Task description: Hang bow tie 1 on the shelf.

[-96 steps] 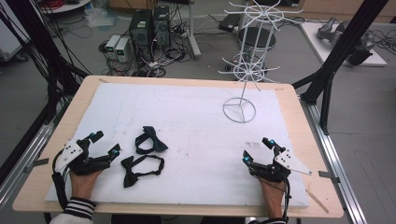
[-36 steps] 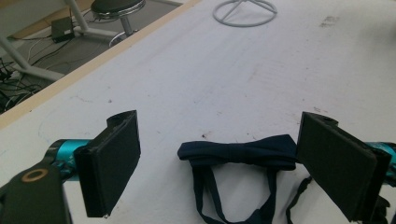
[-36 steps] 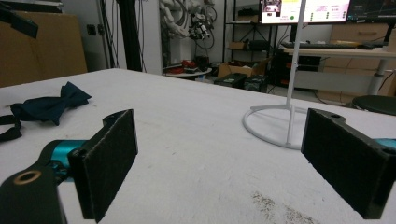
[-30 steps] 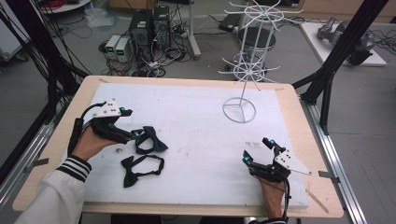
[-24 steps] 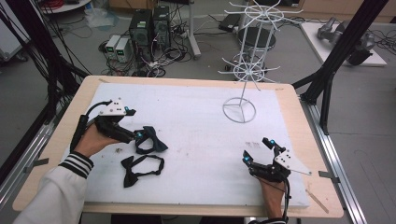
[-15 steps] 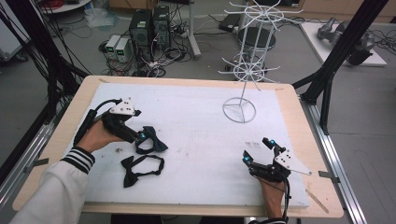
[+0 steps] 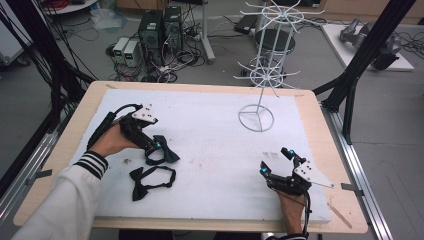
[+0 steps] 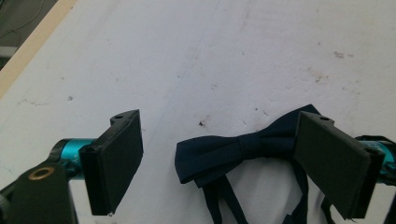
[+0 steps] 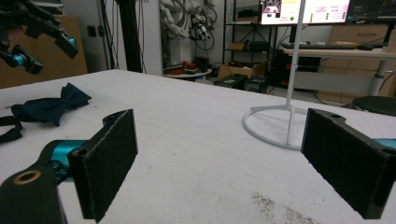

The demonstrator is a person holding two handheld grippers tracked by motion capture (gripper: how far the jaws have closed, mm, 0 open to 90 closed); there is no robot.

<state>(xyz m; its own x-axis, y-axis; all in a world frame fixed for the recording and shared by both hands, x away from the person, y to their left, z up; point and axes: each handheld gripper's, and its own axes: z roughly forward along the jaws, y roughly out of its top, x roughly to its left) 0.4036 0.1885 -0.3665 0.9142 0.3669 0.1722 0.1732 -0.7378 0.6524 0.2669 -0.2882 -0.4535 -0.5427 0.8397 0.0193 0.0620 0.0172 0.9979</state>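
Since the earlier frames the left gripper has travelled from the near left corner of the worktop out to the farther bow tie, and its jaws have just been closing a little. They still stand wide, straddling the tie with neither pad pressing on it.

Nearest the person, the right gripper rests on the worktop, jaws wide and empty. The second bow tie lies untouched just on the near side of the first.

The knot sits off toward one pad, so I would shift sideways to centre it, settle lower, then close on the knot and not on a loose wing or strap.

Farthest off stands the white wire rack, well apart from both ties.
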